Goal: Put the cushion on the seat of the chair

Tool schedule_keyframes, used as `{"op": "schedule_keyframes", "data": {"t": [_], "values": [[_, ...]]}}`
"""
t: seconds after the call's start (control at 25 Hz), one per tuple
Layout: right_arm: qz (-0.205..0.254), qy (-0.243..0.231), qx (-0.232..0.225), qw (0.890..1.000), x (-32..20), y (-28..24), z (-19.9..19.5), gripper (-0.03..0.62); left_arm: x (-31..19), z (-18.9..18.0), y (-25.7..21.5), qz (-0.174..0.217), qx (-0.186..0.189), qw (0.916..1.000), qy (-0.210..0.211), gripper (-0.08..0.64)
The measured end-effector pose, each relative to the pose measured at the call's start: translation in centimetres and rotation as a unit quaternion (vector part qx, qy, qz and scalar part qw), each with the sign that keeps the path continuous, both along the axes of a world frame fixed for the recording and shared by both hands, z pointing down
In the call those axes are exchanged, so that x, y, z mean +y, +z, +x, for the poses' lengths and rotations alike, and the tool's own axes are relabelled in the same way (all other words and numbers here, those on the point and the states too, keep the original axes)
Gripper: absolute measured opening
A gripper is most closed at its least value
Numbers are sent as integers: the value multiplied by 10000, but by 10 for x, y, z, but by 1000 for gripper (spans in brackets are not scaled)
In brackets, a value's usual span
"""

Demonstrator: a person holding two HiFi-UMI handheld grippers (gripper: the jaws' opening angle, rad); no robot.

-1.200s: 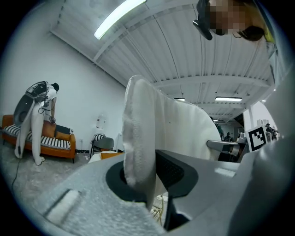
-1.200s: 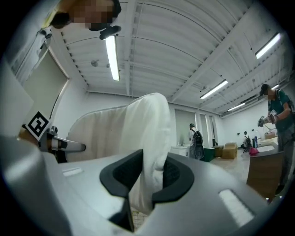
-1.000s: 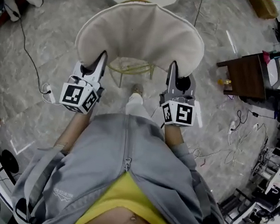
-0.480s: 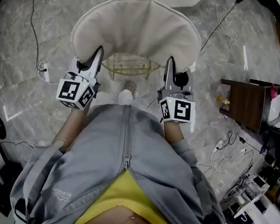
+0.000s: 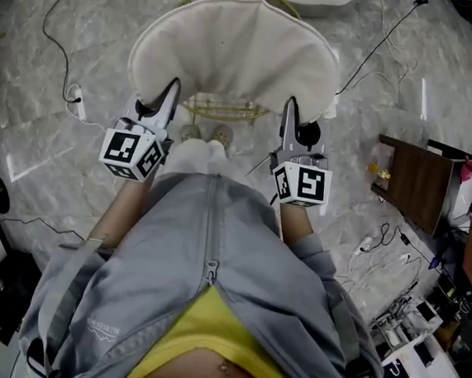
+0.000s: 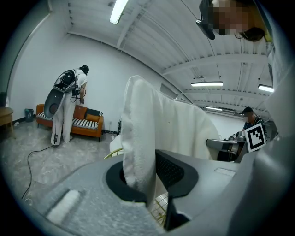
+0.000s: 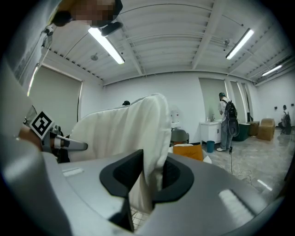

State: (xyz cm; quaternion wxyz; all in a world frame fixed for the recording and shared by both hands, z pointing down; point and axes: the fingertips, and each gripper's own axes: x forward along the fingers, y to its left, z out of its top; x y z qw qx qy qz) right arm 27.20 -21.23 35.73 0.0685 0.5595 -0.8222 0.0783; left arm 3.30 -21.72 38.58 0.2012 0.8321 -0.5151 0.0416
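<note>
A cream, fan-shaped cushion (image 5: 237,51) hangs level in front of me, held by its near edge at both corners. My left gripper (image 5: 171,91) is shut on its left corner and my right gripper (image 5: 290,108) on its right corner. In the left gripper view the cushion (image 6: 161,124) stands up out of the left gripper (image 6: 146,177), pinched between the dark pads. The right gripper view shows the cushion (image 7: 120,131) squeezed the same way in the right gripper (image 7: 150,177). A yellow wire chair (image 5: 225,108) shows under and beyond the cushion; its seat is mostly hidden.
A dark wooden side table (image 5: 415,180) stands at the right, with cables and equipment behind it. A cable and power strip (image 5: 78,104) lie on the marble floor at the left. Farther off are an orange sofa (image 6: 87,123) with a person beside it and a white cabinet (image 7: 212,131).
Both grippers have carried the cushion forward and lower, still gripping its corners. The chair's wire rim now shows past the cushion's far edge.
</note>
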Motion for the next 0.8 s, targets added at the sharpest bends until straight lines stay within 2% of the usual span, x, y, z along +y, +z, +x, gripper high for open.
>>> {"op": "schedule_keyframes", "data": {"t": [0.56, 0.8], "values": [[-997, -88, 319, 9945, -13, 104, -4, 67, -9, -3, 113, -1071, 94, 9940, 202, 63], [-1300, -19, 362, 9909, -13, 160, 4, 67, -9, 4, 168, -1304, 99, 9907, 376, 64]]}}
